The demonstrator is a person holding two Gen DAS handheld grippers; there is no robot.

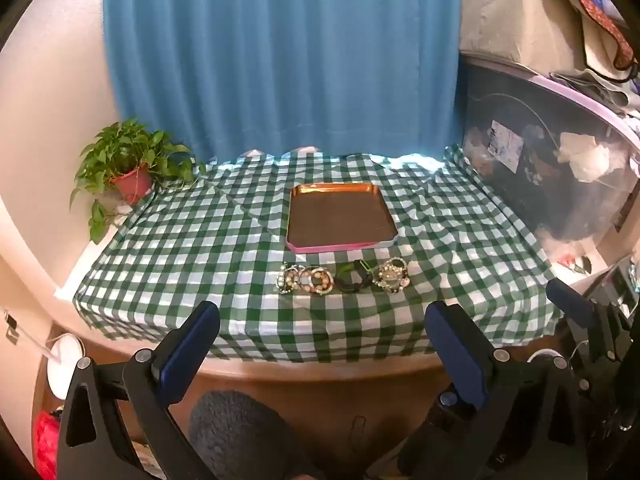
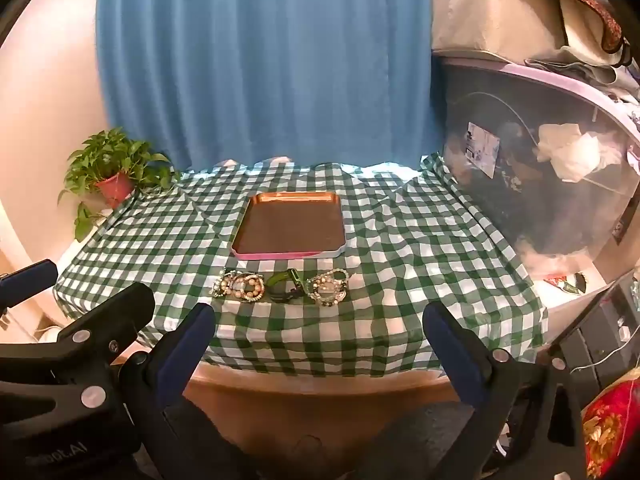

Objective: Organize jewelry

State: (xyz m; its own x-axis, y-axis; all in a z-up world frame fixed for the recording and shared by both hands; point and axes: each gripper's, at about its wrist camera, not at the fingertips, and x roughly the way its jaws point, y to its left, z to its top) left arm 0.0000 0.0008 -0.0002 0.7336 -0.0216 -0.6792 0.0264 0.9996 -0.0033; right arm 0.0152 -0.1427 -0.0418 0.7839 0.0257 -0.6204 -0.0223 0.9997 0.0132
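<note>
Jewelry: four pieces in a row on the checked cloth of the counter (image 1: 180, 248), straight ahead of both claws and just short of the tray (image 1: 340, 246). From left to right: beaded bracelet (image 1: 289, 279), pearl bracelet (image 1: 318, 280), dark band with green clasp (image 1: 354, 276), crystal bracelet (image 1: 394, 274). Neighbours touching or nearly so; exact overlap too small to tell. Tray bare inside, lying just beyond the row.

Left claw (image 1: 322, 350): wide open, gripping nothing, hovering off the near edge of the counter, well short of the row. Right claw (image 2: 320, 346): likewise spread wide, holding nothing, at much the same standoff.

Step in hand, by judgement: the very start, nothing yet lifted, all four pieces outside the tray. Next move likely calls for advancing one claw forward and down over an end piece, narrowing the jaws to span a single ring, and pinching without dragging the neighbour. Loose cloth folds ahead could snag or shift under pressure.

Differences between views: left wrist view catches the other claw's blue finger at far right and a white round object low at left. Right wrist view catches the left claw's black frame at lower left, and a red embroidered fabric (image 2: 608, 428) at lower right. Potted plant (image 2: 114, 184), blue curtain (image 2: 264, 60) and clear storage bin (image 2: 540, 168) present in both.
</note>
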